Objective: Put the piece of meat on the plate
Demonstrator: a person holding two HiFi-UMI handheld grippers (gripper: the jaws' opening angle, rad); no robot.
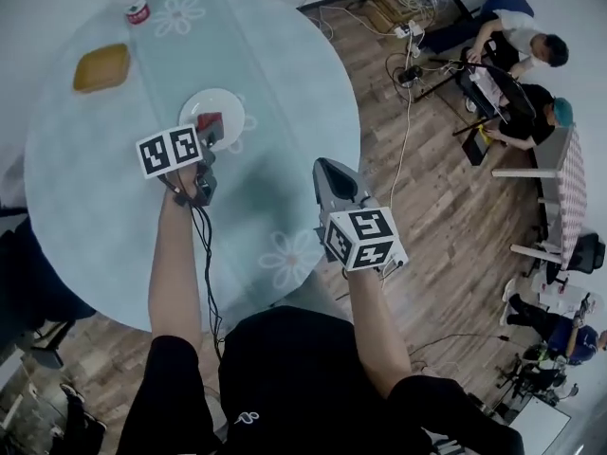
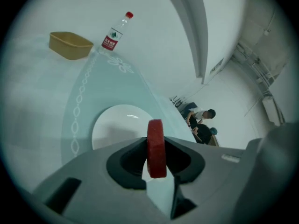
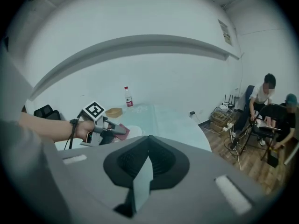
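A flat red piece of meat [image 2: 156, 148] stands on edge between the jaws of my left gripper [image 2: 156, 158], which is shut on it. It hangs just over the near rim of the white plate [image 2: 119, 120] on the pale blue round table [image 1: 114, 188]. From the head view the meat [image 1: 210, 121] overlaps the plate [image 1: 225, 100], with the left gripper [image 1: 211, 127] behind it. The right gripper [image 1: 327, 171] hovers above the table's right edge, shut and holding nothing. Its own view shows its closed jaws [image 3: 148, 158] and, beyond them, the left gripper [image 3: 114, 130] with the meat [image 3: 122, 130].
A yellow bowl [image 1: 101, 67] and a red-capped water bottle [image 1: 136, 6] stand at the table's far side. People sit among cables and equipment [image 1: 512, 55] on the wooden floor to the right. A dark chair [image 1: 28, 282] is at the table's left.
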